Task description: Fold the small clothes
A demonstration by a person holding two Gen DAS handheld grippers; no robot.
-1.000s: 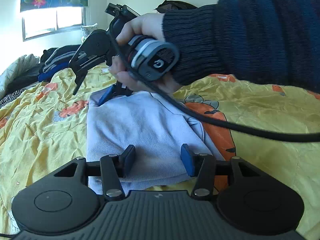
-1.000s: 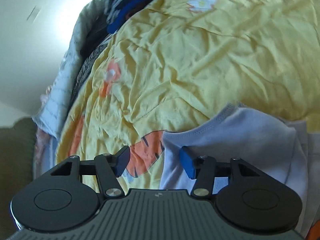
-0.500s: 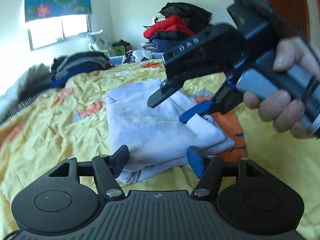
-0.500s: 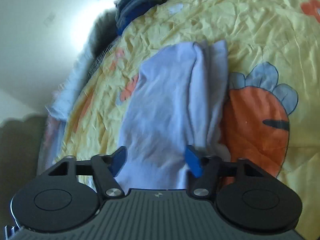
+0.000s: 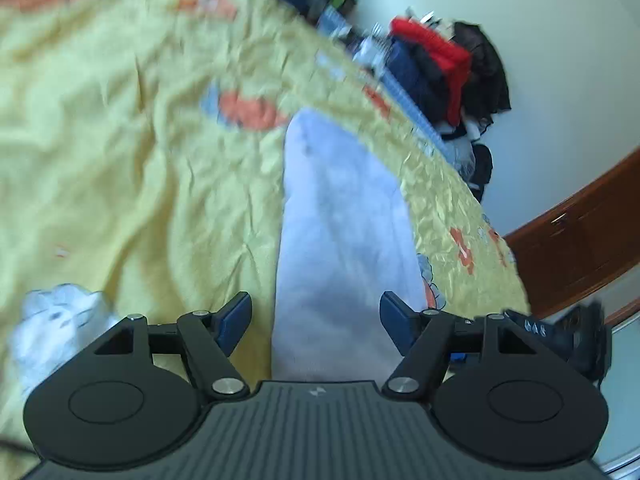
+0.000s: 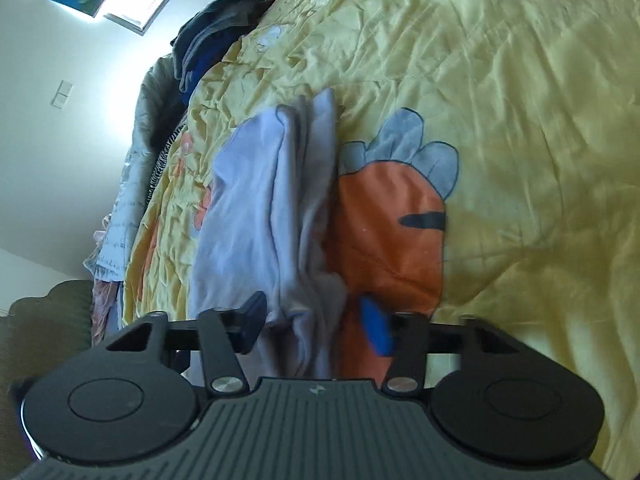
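Both grippers have swung low to the near end of the folded lilac garment (image 6: 256, 216) on the yellow bed sheet (image 6: 500, 120). Left gripper (image 5: 316, 316) and right gripper (image 6: 316, 320) straddle it, fingers released, likely poised for another fold.

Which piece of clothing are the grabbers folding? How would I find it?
Look at the big yellow bedspread with cartoon pictures. Beside its orange carrot lies a pale lilac garment, folded into a long strip. It is the only plain, light purple thing there.

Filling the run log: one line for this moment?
left gripper: open | right gripper: open | lavender garment: folded on yellow bedspread
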